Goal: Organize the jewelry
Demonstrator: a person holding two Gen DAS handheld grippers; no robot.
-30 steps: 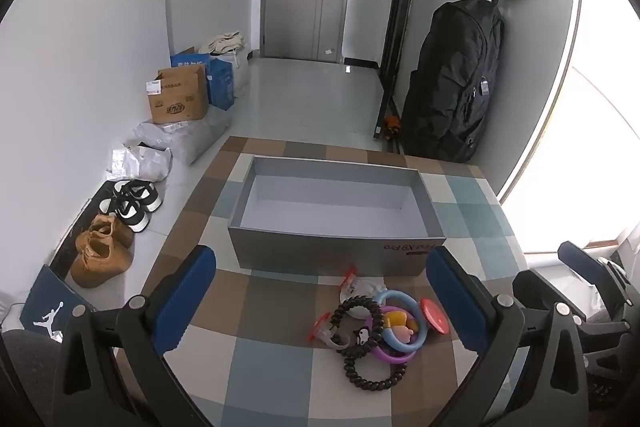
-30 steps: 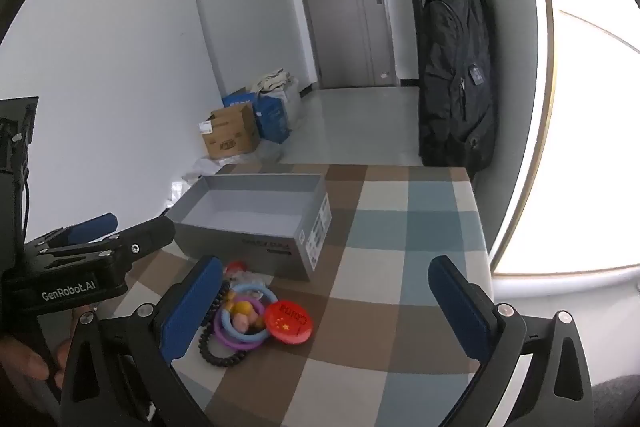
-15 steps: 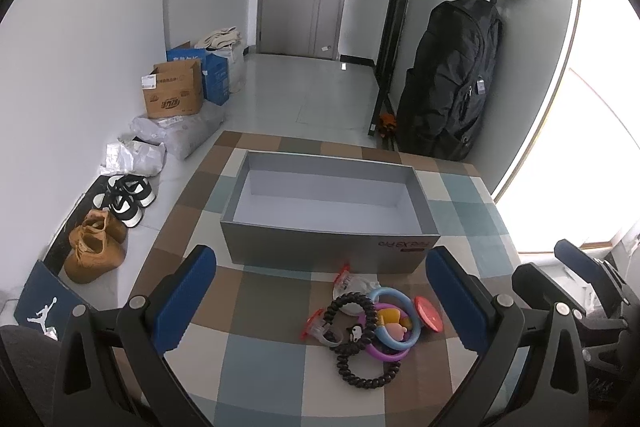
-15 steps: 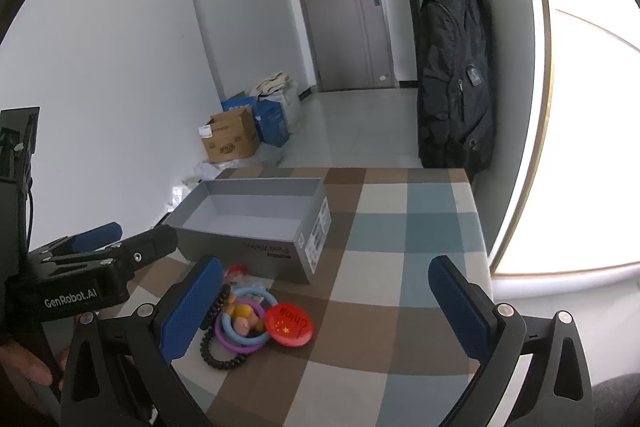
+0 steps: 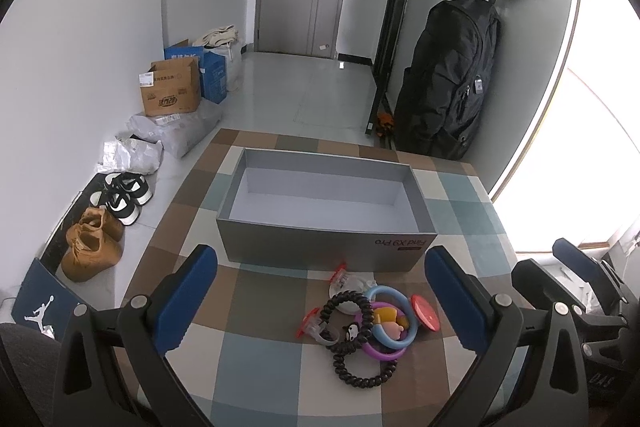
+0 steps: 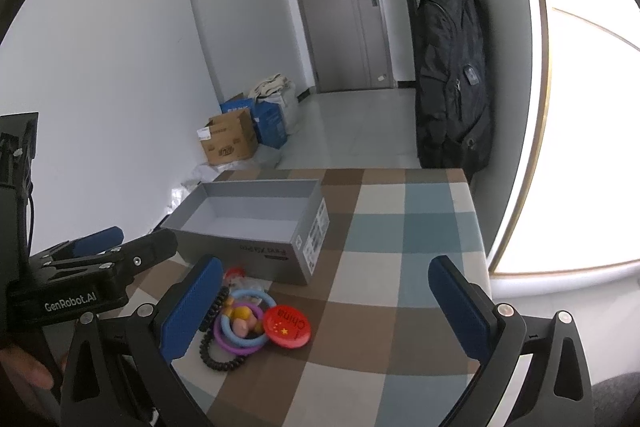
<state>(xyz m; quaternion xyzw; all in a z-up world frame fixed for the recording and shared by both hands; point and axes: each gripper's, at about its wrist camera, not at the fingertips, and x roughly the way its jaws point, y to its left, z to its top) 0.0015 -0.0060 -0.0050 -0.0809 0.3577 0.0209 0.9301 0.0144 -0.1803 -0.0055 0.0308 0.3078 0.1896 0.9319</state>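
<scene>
Tongs draw back from the trinkets — nothing sorted yet

Both the left tongs [image 5: 320,293] and right tongs [image 6: 326,301] hang spread and empty, a little farther from the heap than a second ago. The jewelry pile [image 5: 370,323] lies on the checked table [image 5: 260,367], just before the empty grey box [image 5: 324,215] — the first pick remains undone.

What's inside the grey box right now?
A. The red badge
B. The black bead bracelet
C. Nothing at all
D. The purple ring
C: the grey box shows only its bare floor, while the red badge, the black bead bracelet and the purple ring all lie in a pile on the checked cloth in front of it.
</scene>
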